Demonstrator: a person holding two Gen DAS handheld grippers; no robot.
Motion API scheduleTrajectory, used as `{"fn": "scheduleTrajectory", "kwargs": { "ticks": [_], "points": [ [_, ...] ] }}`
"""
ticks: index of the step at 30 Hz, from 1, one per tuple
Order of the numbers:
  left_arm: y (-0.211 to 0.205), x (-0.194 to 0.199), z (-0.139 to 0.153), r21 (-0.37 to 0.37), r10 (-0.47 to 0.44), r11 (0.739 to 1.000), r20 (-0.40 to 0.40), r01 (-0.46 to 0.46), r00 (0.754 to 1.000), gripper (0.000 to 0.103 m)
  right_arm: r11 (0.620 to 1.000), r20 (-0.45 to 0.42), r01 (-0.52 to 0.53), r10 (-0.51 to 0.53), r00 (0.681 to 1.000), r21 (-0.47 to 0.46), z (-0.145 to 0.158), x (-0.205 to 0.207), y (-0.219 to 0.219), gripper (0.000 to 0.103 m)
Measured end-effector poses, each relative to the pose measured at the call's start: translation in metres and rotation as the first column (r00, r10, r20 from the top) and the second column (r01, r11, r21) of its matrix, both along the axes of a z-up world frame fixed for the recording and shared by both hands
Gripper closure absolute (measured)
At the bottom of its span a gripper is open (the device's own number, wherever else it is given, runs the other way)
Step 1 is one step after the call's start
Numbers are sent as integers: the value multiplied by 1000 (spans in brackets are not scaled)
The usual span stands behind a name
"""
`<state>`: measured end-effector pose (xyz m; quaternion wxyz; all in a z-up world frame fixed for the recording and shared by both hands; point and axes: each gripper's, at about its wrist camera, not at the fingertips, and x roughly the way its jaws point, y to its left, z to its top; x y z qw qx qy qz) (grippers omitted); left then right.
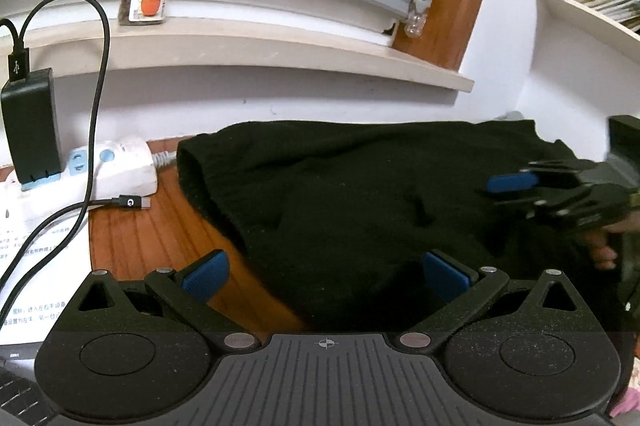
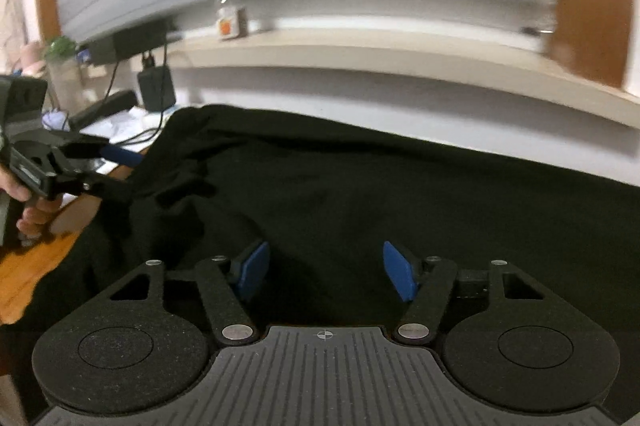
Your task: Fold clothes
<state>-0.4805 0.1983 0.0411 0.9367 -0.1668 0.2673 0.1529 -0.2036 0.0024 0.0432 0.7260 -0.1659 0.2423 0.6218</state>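
While the black garment (image 1: 360, 194) lies spread and rumpled across the wooden surface (image 1: 160, 234), we hold both the left gripper (image 1: 326, 276) and the right gripper (image 2: 324, 270) over it, jaws wide and empty. Whether we are between folds or done, we cannot judge.

Left claw (image 1: 326, 276) held low with its blue fingers spread wide — nothing between them. Right claw (image 2: 326, 272) likewise gaping, level, a hand (image 1: 604, 246) gripping its handle.
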Motion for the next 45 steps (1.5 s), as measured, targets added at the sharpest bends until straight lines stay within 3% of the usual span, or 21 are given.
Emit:
{"fn": "scheduleTrajectory", "kwargs": {
  "ticks": [4,5,6,7,8,13,15,18,20,22,23,28,31,33,35,37,45],
  "points": [
    [2,5,-1,6,-6,1000,-2,6,1000,0,998,-12,-57,57,998,-36,-8,0,18,43],
    [1,5,-1,12,-7,1000,-2,7,1000,0,997,-7,-67,67,998,-42,-9,-1,19,58],
    [2,6,-1,15,-10,1000,-5,10,1000,0,996,-2,-76,76,997,-48,-11,-3,20,63],
    [2,7,-2,18,-13,1000,-7,13,1000,0,995,3,-86,86,996,-54,-13,-4,21,75],
    [2,7,-2,23,-13,1000,-7,14,1000,0,995,8,-89,90,996,-44,-12,-6,20,95],
    [3,6,-1,35,-2,999,-2,2,1000,0,996,82,5,-12,997,85,19,-8,-6,101],
    [2,4,0,46,1,999,0,-1,1000,0,991,131,52,-67,989,120,31,-6,-16,100],
    [3,4,0,65,12,998,-16,-11,1000,0,1000,173,16,-19,985,18,19,-13,-8,94],
    [4,5,0,76,26,997,-25,-24,999,0,999,197,4,4,980,-39,8,-21,-3,73],
    [8,7,0,88,46,995,-26,-43,999,0,1000,198,23,-20,980,-16,10,-24,-7,56],
    [10,8,1,95,56,994,-27,-53,998,0,999,198,33,-31,980,-4,11,-26,-9,55],
    [37,17,2,56,107,993,-19,-106,994,0,995,119,24,-35,992,93,19,-23,-15,57],
    [51,23,-4,0,119,993,-9,-119,993,0,999,67,27,-29,997,40,6,-14,0,72],
    [56,26,-9,-25,109,994,-8,-110,994,0,995,110,104,-103,988,-3,-5,-3,6,75],
    [56,29,-14,-15,103,995,-26,-103,994,0,983,131,178,-172,976,-35,-14,11,9,70],
    [55,31,-18,5,105,994,-39,-105,994,0,976,93,213,-210,973,-31,-16,22,4,63],
    [48,26,-14,22,92,996,-38,-91,995,0,990,129,138,-140,982,25,-6,-15,-32,60]
  ]
}}
